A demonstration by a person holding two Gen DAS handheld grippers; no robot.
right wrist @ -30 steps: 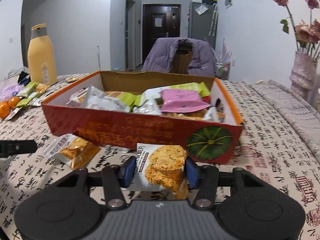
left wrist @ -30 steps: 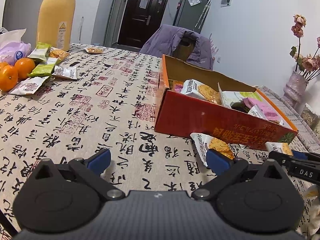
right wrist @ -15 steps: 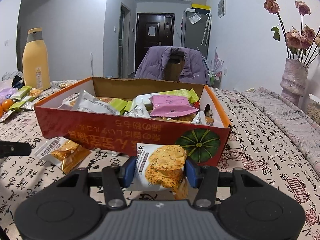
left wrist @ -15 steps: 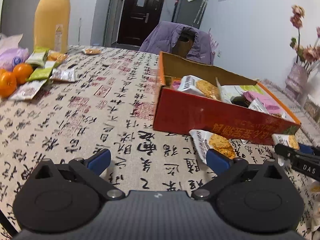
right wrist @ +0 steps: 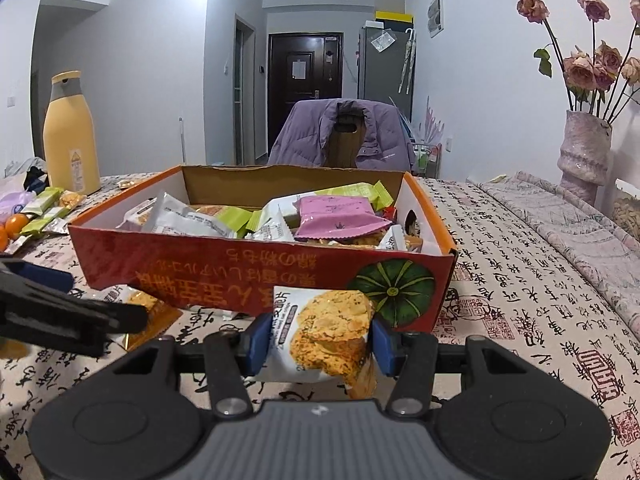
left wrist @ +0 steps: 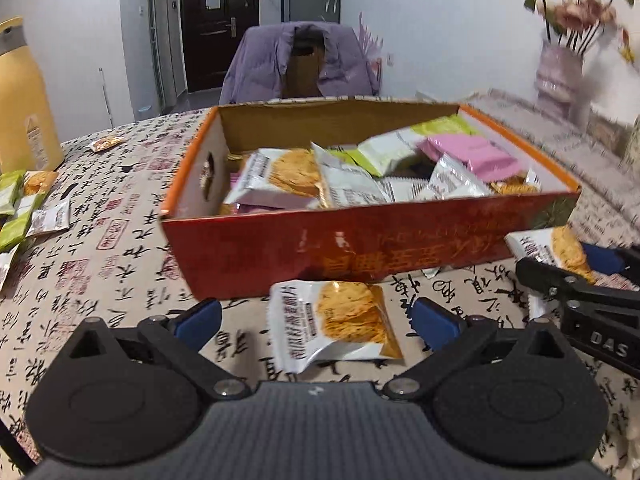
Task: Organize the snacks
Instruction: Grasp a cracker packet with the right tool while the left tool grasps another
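An orange cardboard box (left wrist: 400, 240) (right wrist: 240, 264) holds several snack packets. My right gripper (right wrist: 316, 340) is shut on a white cookie packet (right wrist: 328, 336), held just in front of the box's near wall; it also shows at the right of the left wrist view (left wrist: 552, 252). My left gripper (left wrist: 316, 316) is open, its blue pads either side of a second cookie packet (left wrist: 336, 324) lying on the tablecloth in front of the box. That packet shows partly behind the left gripper in the right wrist view (right wrist: 148, 304).
Loose snack packets (left wrist: 24, 208) and oranges (right wrist: 16, 224) lie at the table's left by a tall yellow bottle (right wrist: 72, 136). One small packet (left wrist: 106, 143) lies far back. A vase of flowers (right wrist: 584, 152) stands at the right; a chair with a purple jacket (right wrist: 344, 136) is behind.
My left gripper has swung right so the loose cookie packet now lies between its open pads. My right gripper has risen slightly, keeping its packet.
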